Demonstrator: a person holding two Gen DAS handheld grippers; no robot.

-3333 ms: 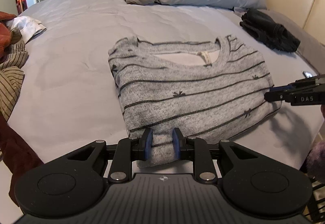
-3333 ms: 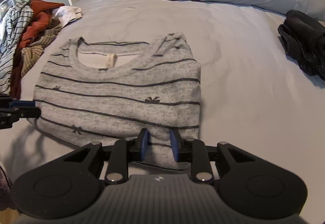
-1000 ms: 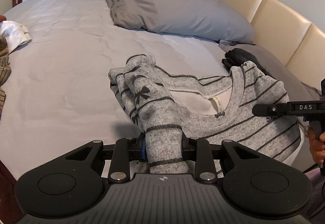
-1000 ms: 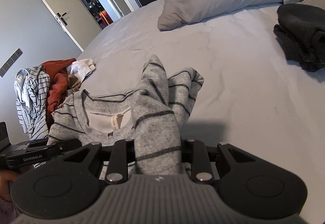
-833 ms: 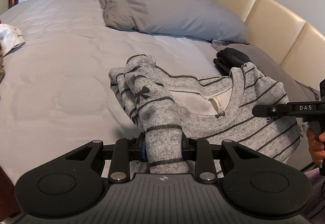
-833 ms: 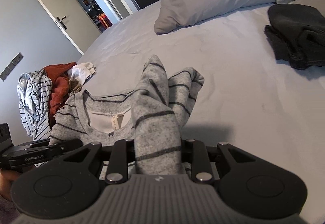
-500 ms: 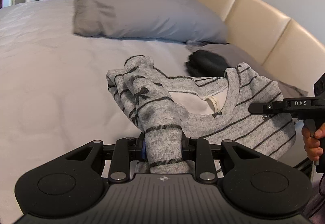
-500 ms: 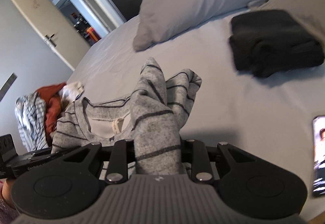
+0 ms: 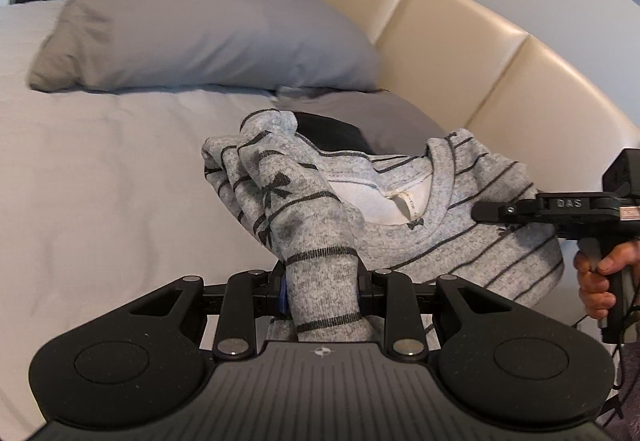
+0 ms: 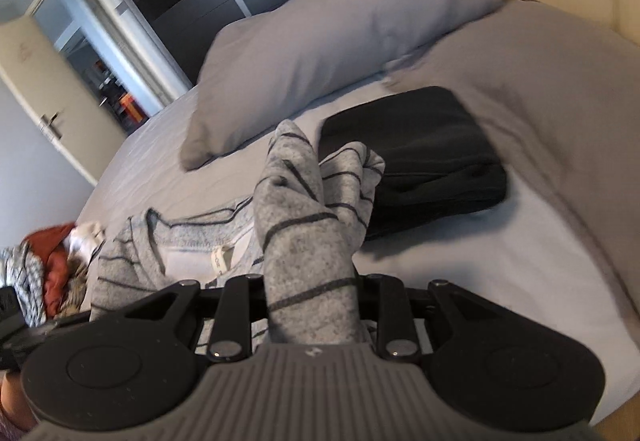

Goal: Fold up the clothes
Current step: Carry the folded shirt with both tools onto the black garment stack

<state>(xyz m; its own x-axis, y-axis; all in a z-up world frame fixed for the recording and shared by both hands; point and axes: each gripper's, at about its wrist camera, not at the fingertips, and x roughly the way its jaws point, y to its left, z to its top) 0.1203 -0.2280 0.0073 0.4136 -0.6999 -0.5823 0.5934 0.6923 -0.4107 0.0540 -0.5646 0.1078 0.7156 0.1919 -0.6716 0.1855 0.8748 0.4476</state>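
Left gripper (image 9: 322,295): jaws pinching a bunched fold of the grey striped sweater (image 9: 440,225), fabric filling the gap between them.
Right gripper (image 10: 312,311): jaws likewise clamped on a thick wad of the same sweater; the person's hand (image 9: 600,277) grips its handle, seen in the left wrist view.
Sweater position: lifted off the bed (image 9: 100,181), slung between the two grippers, neckline and label facing up, the folded body sagging below.
Stage, as I judge it: folding looks done; the bundle appears to be on its way to the folded black garment (image 10: 420,157).
Risk one: the folds hang loose between two pinch points, so pulling the grippers apart or tilting them unevenly could let the layers slide and the fold open.
Risk two: each grip holds a thick wad, not a flat edge; an inner layer could slip out.
Risk three: lowering the bundle crooked would push the black garment askew.
Around: grey pillow (image 10: 340,25) behind the black garment, beige headboard (image 9: 460,53) beyond, a heap of unfolded clothes (image 10: 52,269) at the far left of the bed.
In the way: nothing lies between sweater and black garment.
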